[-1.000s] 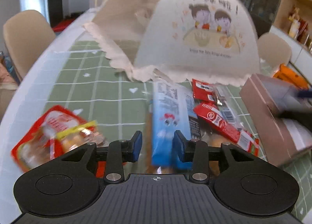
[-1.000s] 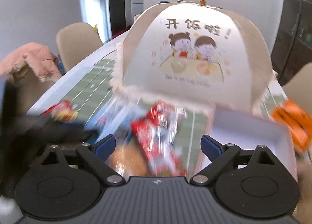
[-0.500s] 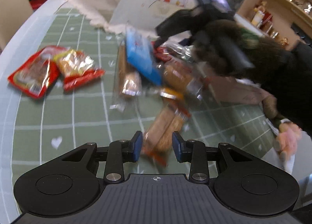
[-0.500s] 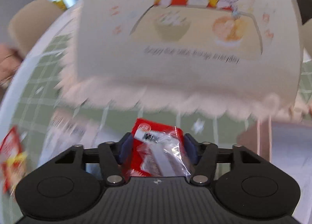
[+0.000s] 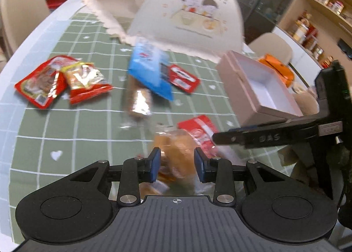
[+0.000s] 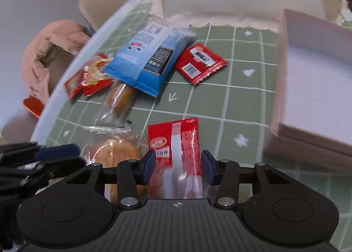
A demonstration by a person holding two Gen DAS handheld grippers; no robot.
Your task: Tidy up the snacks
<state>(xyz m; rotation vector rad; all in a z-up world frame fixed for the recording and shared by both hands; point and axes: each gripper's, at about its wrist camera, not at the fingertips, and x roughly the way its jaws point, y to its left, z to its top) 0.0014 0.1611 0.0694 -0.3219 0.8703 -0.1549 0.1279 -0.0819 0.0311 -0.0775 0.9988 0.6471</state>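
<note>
Left wrist view: your left gripper (image 5: 177,165) is clamped on the bread packet (image 5: 176,153). The box (image 5: 259,89), ahead to its right, is empty.
Right wrist view: your right gripper's (image 6: 178,169) jaws have just been closing around the red sachet (image 6: 176,142); whether the pads press it, you cannot tell.
Left to do: 5 more packets ahead on the mat (image 6: 242,102); nothing boxed yet.

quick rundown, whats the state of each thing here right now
pink box: open, empty.
food cover: unfolded, standing on the table.
left tool: closed around the bread pack.
right tool: jaws just closing, red sachet between them.
blue pack: flat, overlapping a clear-wrapped pastry.
</note>
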